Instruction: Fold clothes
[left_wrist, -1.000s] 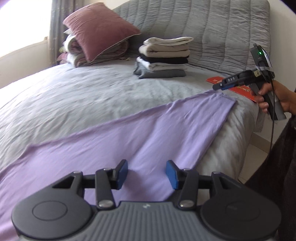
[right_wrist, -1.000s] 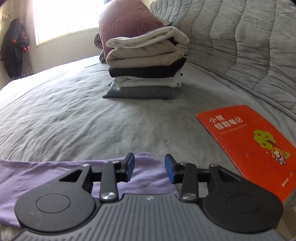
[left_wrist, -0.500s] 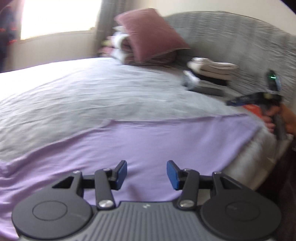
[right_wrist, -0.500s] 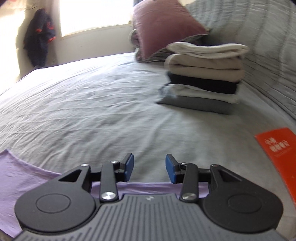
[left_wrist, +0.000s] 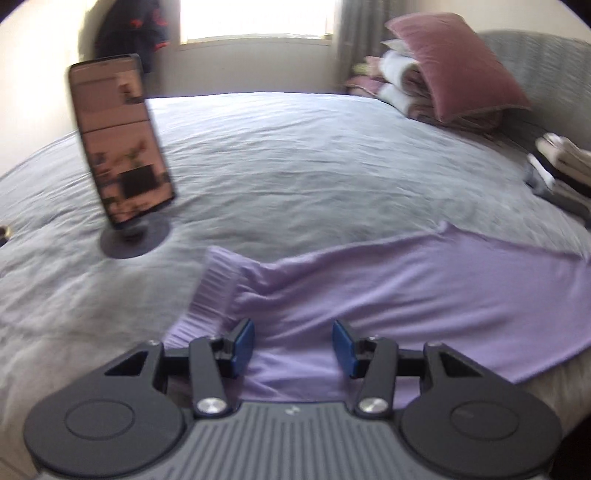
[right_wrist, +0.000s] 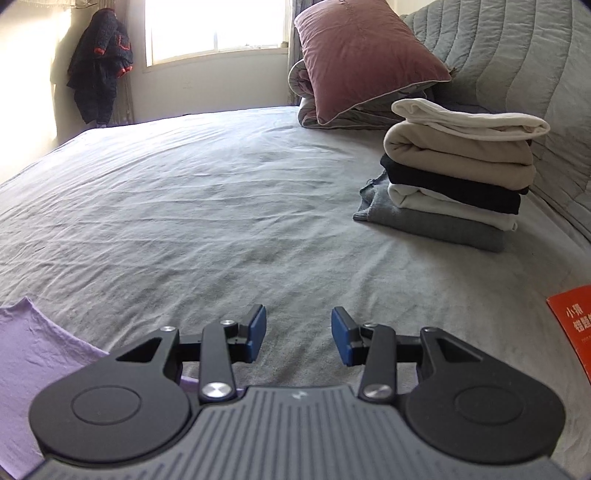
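Left gripper (left_wrist: 293, 345) jaws apart, nothing clamped, over lilac knit garment (left_wrist: 388, 295) spread across lower centre of grey bedsheet (left_wrist: 295, 166); ribbed cuff (left_wrist: 214, 288) left of centre. Right gripper (right_wrist: 298, 336) jaws apart, empty, above bare sheet; garment corner lower left. Stack of folded clothes (right_wrist: 458, 177) at right, orange booklet (right_wrist: 572, 325) at right edge

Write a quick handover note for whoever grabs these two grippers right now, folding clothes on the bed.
Left gripper: open, empty, above the lilac garment near its ribbed cuff.
Right gripper: open, empty, over bare grey bedspread; only a corner of the garment shows at its left.
Done: a stack of folded clothes sits by the headboard.
Left: the lilac garment lies spread out, not yet folded; fold it and add it to the stack.
Watch out: phone on a stand and an orange booklet also lie on the bed.
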